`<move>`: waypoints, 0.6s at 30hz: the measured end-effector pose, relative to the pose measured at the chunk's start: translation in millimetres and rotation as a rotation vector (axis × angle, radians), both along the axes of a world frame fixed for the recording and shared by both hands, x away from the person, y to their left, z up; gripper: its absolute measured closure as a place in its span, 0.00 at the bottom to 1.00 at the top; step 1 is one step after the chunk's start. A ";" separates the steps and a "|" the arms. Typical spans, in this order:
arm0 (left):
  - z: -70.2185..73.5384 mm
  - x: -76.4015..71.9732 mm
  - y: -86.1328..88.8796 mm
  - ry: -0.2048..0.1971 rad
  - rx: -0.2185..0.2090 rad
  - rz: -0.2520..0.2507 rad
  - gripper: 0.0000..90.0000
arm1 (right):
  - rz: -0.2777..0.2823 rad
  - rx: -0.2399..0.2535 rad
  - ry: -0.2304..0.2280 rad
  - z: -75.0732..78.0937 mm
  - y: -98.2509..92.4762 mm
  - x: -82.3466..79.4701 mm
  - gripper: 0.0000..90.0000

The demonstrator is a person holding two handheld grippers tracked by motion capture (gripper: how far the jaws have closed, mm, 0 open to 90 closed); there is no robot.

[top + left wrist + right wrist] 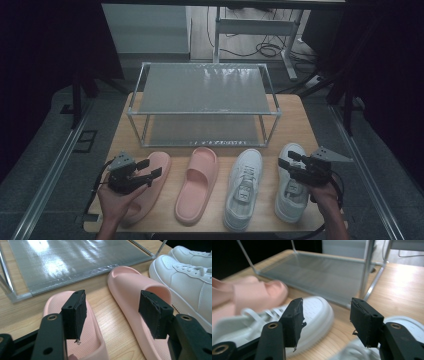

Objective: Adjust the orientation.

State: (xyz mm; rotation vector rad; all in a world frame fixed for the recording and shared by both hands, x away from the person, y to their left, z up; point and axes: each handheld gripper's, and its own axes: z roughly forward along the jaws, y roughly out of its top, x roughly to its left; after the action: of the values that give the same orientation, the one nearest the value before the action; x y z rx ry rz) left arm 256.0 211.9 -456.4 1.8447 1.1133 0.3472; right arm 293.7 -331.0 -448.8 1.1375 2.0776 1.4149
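Here, line by line:
Left gripper [150, 169]: jaws spread wide, nothing between them, hovering above the leftmost pink slipper [150, 185] near the table's [300, 120] front left corner.
Right gripper [289, 161]: jaws spread wide and empty, above the rightmost white sneaker [290, 200] near the front right corner.
Second pink slipper [197, 182]: just right of the first, toe toward the rack.
Second white sneaker [243, 187]: between that slipper and the rightmost sneaker.
Row: all four lie side by side along the front edge.
Shoe rack [202, 90]: metal frame with two shelves, at the table's far edge, both shelves bare.
Left gripper view: both slippers lie below the open jaws.
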 end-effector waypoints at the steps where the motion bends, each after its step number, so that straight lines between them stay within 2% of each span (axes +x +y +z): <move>1: 0.1 -0.4 0.2 -0.001 0.002 0.002 0.44 | -0.004 -0.011 -0.006 -0.9 -2.4 -0.8 0.47; 3: 0.3 -1.3 0.2 -0.003 -0.002 0.004 0.44 | -0.001 0.014 -0.005 -0.6 -8.6 -4.9 0.47; 7: 0.4 -3.7 -0.9 -0.008 -0.010 0.005 0.45 | 0.011 0.011 -0.013 0.5 -10.5 -8.5 0.46; 13: 0.6 -5.3 -0.9 -0.023 -0.019 0.003 0.48 | 0.029 0.038 -0.030 0.5 -11.8 -12.7 0.46; 18: -0.8 -2.7 -3.6 -0.024 -0.023 0.003 0.58 | 0.030 0.047 -0.043 3.1 -10.6 -12.7 0.47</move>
State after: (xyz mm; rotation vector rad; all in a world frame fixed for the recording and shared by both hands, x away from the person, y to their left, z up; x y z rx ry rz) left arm 253.3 208.3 -457.3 1.8146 1.0992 0.3555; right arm 281.0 -341.6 -445.7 1.0876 2.0502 1.4966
